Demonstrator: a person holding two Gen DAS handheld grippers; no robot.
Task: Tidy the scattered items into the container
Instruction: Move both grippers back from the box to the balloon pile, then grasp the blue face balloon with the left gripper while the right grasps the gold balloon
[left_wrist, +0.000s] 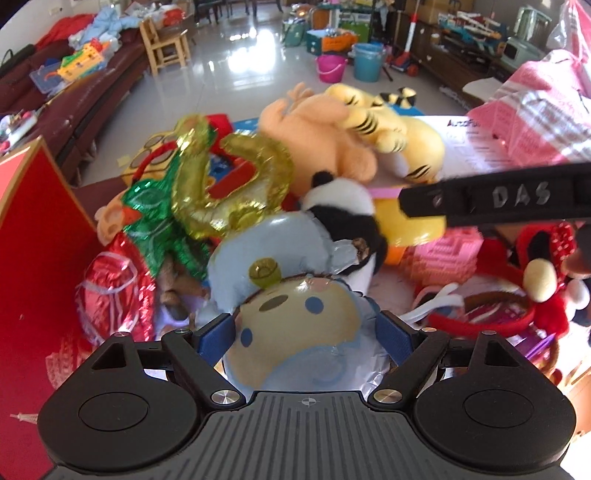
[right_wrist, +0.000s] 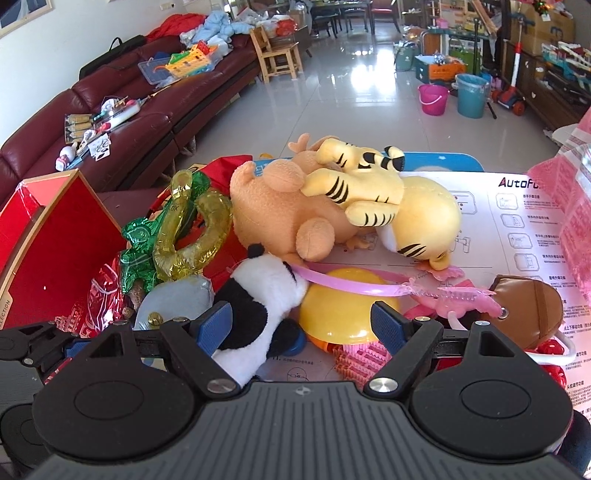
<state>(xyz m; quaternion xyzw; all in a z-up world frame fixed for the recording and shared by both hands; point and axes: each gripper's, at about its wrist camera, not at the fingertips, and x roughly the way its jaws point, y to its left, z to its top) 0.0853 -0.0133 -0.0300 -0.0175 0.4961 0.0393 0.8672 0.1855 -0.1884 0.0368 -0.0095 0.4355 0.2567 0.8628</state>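
Left wrist view: left gripper (left_wrist: 306, 326) jaws apart, straddling the foil balloon (left_wrist: 295, 317) at the table's near edge, pads not pressing; red box (left_wrist: 40, 236) at left edge; balloon is light, slick, crinkly, so pinch a flat seam.
Right wrist view: right gripper (right_wrist: 301, 323) jaws apart over panda plush (right_wrist: 258, 306); soft, grab the body.

Both tongs, left (left_wrist: 306, 328) and right (right_wrist: 301, 321), angle steeply downward (jaws spread wide, nothing gripped).
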